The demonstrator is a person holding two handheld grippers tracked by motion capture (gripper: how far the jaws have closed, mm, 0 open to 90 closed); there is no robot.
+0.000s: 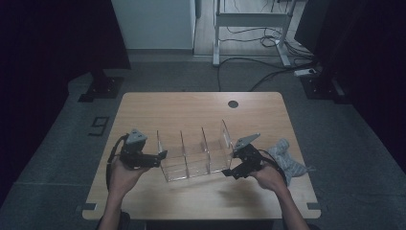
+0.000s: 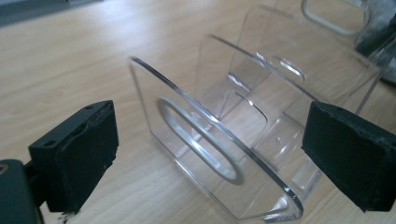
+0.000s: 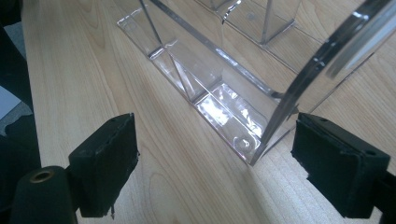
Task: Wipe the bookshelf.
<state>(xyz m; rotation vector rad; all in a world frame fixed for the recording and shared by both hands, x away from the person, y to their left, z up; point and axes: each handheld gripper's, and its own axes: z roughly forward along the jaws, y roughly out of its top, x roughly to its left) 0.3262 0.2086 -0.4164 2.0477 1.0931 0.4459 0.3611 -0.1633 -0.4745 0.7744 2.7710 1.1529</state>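
A clear acrylic rack (image 1: pixel 194 155) with upright dividers stands on the wooden table (image 1: pixel 201 110), near its front middle. My left gripper (image 1: pixel 162 155) is at the rack's left end and is open. In the left gripper view the rack's end wall (image 2: pixel 196 121), with its oval cut-out, stands between the left gripper's (image 2: pixel 210 158) black pads (image 2: pixel 79 149) without touching either. My right gripper (image 1: pixel 231 172) is open at the rack's front right corner. That corner of the rack (image 3: pixel 224 102) sits between the right gripper's (image 3: pixel 222 163) pads (image 3: pixel 338 163), close to the right one.
A crumpled grey cloth (image 1: pixel 288 160) lies on the table just right of my right hand, its edge also seen as cloth (image 2: pixel 380 28). A round cable hole (image 1: pixel 233 104) is at the back of the table. A desk frame (image 1: pixel 251 21) and cables are on the floor beyond.
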